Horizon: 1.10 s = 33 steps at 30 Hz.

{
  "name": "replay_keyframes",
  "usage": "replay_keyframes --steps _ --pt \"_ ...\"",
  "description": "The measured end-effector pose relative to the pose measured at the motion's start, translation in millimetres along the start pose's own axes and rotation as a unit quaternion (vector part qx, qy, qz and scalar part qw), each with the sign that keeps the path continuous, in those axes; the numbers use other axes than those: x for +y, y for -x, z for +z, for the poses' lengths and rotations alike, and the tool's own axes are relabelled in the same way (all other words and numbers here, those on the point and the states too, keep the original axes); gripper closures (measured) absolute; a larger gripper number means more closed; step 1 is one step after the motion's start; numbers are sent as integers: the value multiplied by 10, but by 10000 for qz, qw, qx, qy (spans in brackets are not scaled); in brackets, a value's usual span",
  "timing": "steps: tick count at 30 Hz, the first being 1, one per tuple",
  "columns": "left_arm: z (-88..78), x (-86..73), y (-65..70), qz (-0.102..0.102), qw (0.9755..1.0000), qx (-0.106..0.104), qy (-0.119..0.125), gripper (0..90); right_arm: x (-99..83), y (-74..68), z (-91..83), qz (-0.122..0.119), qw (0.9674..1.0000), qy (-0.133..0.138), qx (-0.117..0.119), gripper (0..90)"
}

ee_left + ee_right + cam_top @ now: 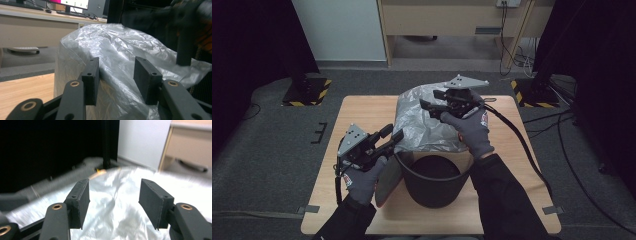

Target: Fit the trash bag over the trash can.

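A black bucket (pixel 434 182) stands nearest, the crumpled plastic bag (pixel 427 122) lying just beyond at twelve o'clock. Both the left gripper (pixel 391 136) and the right gripper (pixel 428 107) hover open, empty, over the bag. Judged step: lining the bucket; next, pinch the bag's edge. Wooden table (pixel 362 112), grey carpet (pixel 272 145).

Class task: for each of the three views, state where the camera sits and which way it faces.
High view: above the table, looking forward and down; both gloved hands, left gripper, right gripper, black bucket.
Left gripper view: rides the left gripper, facing the plastic bag.
Right gripper view: rides the right gripper, looking down across the bag.
Shared: the bag appears in all three.
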<state>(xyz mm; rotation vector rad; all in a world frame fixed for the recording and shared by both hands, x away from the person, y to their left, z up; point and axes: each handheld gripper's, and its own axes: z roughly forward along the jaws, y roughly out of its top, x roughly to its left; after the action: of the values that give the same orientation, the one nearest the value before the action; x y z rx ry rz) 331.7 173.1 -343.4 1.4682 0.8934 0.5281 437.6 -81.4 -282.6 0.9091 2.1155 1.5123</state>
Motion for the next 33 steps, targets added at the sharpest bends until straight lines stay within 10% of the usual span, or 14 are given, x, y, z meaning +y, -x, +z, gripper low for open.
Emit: replay_keyframes --steps 3,9,23,33 --pt "-4 3 4 21 10000 17 -9 559 -107 -12 86 3 9993 -377 12 405" --pt "-18 6 25 58 10000 73 -10 573 -185 -53 99 -194 9998 -88 39 415" --pt "-59 24 41 175 9997 183 60 673 -391 -203 271 -237 9901 -1323 399 432" --pt "-129 70 182 564 9981 -121 216 873 -190 -191 -3 22 9991 -28 431 441"
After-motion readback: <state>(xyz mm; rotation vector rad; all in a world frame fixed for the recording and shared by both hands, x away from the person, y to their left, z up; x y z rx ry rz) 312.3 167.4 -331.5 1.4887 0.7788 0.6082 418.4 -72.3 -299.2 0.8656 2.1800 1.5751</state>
